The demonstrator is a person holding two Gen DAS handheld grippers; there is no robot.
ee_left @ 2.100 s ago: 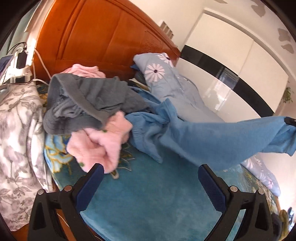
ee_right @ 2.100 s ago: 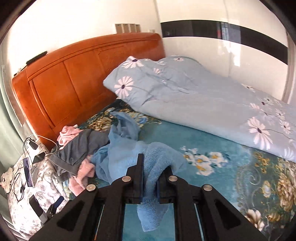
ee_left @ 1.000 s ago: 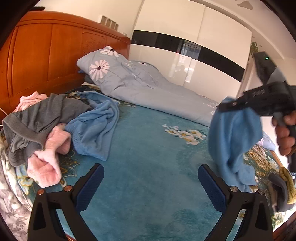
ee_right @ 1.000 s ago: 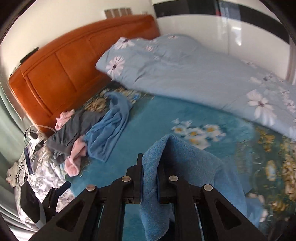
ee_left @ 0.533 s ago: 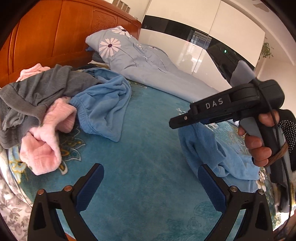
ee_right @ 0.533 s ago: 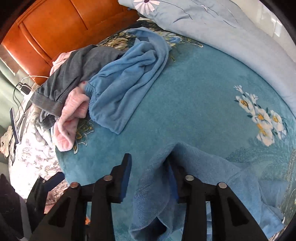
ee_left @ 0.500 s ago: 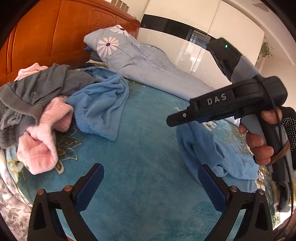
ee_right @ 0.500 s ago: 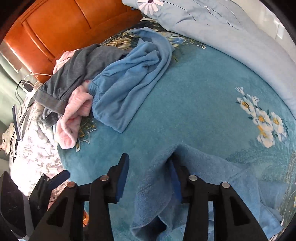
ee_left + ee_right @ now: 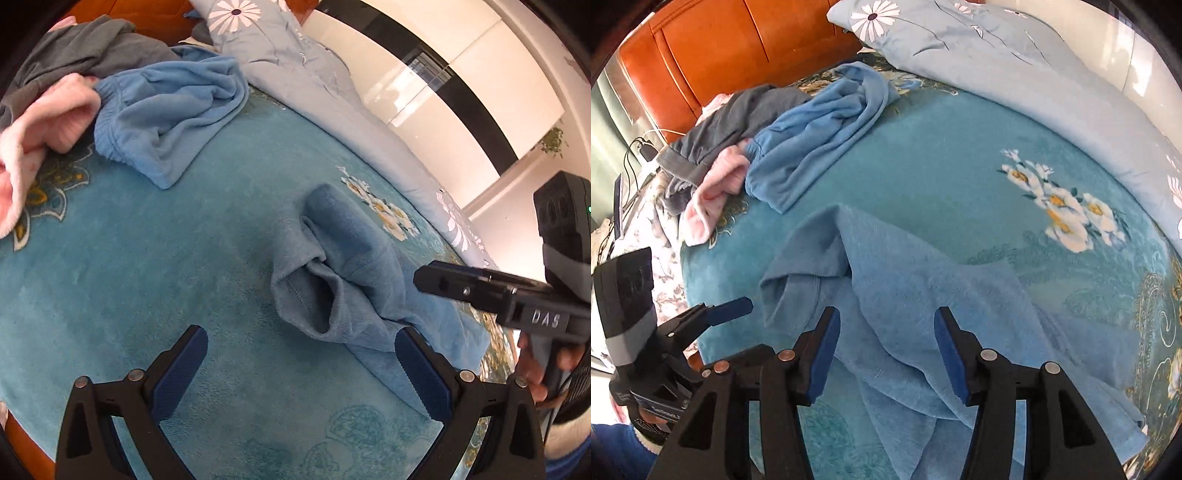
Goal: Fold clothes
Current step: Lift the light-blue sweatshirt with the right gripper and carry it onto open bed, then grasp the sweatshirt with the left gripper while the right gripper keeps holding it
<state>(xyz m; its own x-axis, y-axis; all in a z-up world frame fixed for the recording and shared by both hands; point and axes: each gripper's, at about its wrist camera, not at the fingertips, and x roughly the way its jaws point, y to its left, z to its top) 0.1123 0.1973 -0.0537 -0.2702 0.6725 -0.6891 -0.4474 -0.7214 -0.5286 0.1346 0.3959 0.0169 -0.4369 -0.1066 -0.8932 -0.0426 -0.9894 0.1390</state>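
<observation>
Right wrist view, blue garment [image 9: 923, 295] loose beneath right tongs [image 9: 886, 354], just spread apart, left tongs [image 9: 301, 363] spread wide.

Orange wooden headboard [image 9: 713, 48], white wardrobe [image 9: 461, 74]

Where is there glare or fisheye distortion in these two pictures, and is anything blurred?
Left wrist view: strong glare on the glossy wardrobe; dark corners, bed edge bowed. Right wrist view: even daylight, blue garment sharp, headboard curved by the lens, little blur.
</observation>
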